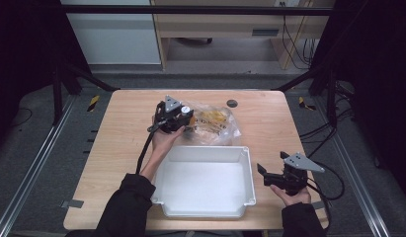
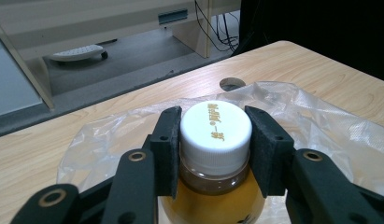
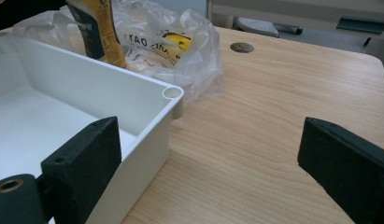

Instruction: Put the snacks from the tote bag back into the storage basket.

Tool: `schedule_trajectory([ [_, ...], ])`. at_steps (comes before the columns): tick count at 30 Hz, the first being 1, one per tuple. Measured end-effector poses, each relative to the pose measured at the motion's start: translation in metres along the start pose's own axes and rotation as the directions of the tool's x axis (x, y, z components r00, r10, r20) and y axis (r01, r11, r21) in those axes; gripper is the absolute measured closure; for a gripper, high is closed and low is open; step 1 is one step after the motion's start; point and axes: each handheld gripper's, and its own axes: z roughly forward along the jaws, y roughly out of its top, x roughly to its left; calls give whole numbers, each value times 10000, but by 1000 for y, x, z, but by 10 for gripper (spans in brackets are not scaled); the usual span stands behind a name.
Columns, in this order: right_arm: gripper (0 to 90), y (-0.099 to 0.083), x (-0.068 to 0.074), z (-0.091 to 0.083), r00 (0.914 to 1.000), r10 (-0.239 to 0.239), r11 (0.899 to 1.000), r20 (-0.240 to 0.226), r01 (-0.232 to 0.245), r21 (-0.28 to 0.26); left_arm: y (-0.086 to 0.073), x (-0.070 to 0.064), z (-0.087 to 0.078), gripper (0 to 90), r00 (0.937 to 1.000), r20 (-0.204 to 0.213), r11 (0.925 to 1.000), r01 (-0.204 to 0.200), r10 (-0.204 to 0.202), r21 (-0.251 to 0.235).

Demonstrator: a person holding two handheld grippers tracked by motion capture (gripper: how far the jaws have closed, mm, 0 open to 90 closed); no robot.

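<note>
A light wooden table with rounded corners (image 1: 121,148) carries everything here; below the left gripper and just inboard of the right one sits a white rectangular plastic tray (image 1: 205,203), its floor bare. Directly under and beyond the left gripper lies a crumpled clear plastic bag (image 1: 225,129) with yellow-labelled contents, touching the tray's far wall. The left gripper (image 2: 213,140), black with a grey three-cornered plate on top, sits above the bag's near-left edge, its two padded jaws pressed against opposite sides of the white screw cap (image 2: 216,127) of a clear bottle of amber-yellow liquid (image 2: 213,200), which hangs upright between them over the bag. The right gripper (image 3: 208,158), held in the right hand (image 1: 291,196) just off the tray's right wall, has its jaws spread wide with nothing between them, one pad over the tray's rim (image 3: 173,93) and the other over bare wood. Beyond the bag from the left gripper, a small dark round hole (image 1: 232,103) marks the tabletop
</note>
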Motion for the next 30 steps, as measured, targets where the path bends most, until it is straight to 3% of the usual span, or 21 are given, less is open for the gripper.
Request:
schedule_trajectory([
  [7, 65, 0, 0, 0, 10000, 3, 10000, 10, -3, 4, 1, -1, 0, 588, 10000, -60, 10000, 18, -18, 21],
  [14, 65, 0, 0, 0, 10000, -2, 10000, 25, 2, 23, 2, 2, -1, 590, 9994, -174, 9996, 291, -290, 41],
  [19, 65, 0, 0, 0, 10000, 29, 10000, 21, -29, 24, 3, 4, -5, 590, 9995, -256, 9997, 172, -168, 181],
  [30, 66, 0, 0, 0, 10000, 17, 10000, 31, -17, 3, 13, 5, -25, 590, 9990, -259, 9989, 346, -355, -327],
])
